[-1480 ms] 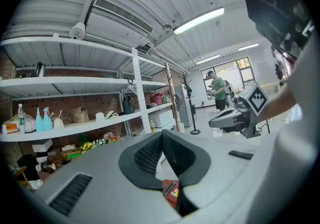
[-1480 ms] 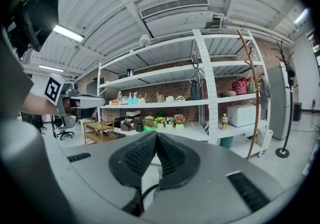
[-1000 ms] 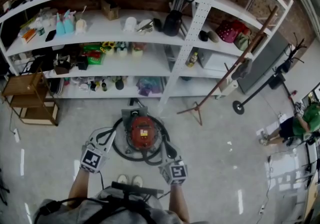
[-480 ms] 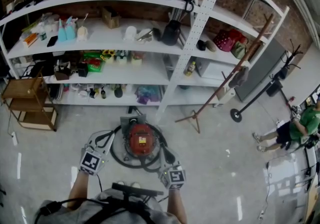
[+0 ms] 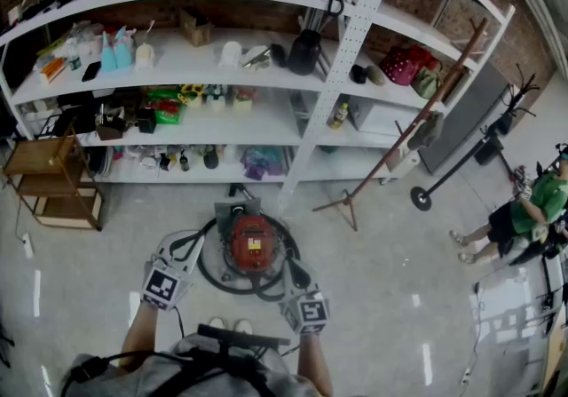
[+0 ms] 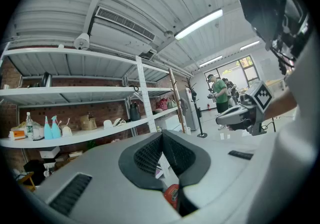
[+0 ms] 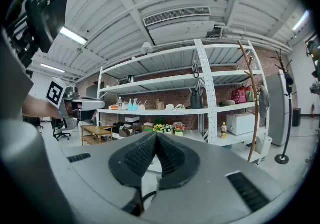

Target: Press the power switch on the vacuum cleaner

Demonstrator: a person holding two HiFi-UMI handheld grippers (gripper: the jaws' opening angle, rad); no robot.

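The left gripper has its jaws pressed together at the tips with nothing between them. Through the narrow slit beneath the tips a sliver of the red vacuum cleaner shows. The right gripper is likewise closed on nothing, and low under its jaws a dark curve of hose peeks through. Both pairs of jaws point out toward the shelves, well above the machine.

In the head view the vacuum cleaner sits on the floor between the two grippers. It is just to the right of the left gripper, and ahead and to the left of the right gripper, below both. The black hose loops round its base and passes close under the right jaws. A pale label shows on the red top. I cannot pick out the power switch, nor tell whether it is already pressed.

That is the main risk: with the switch unlocated, a push could land on the label or on bare casing and do nothing. The jaws aim over the machine, so a press made without tipping a gripper down would probably miss or skid off the rounded top. A sideways shove might slide the body across the smooth floor instead of working the switch. The right jaws could also catch the hose loop on the way in and tug the machine off line.
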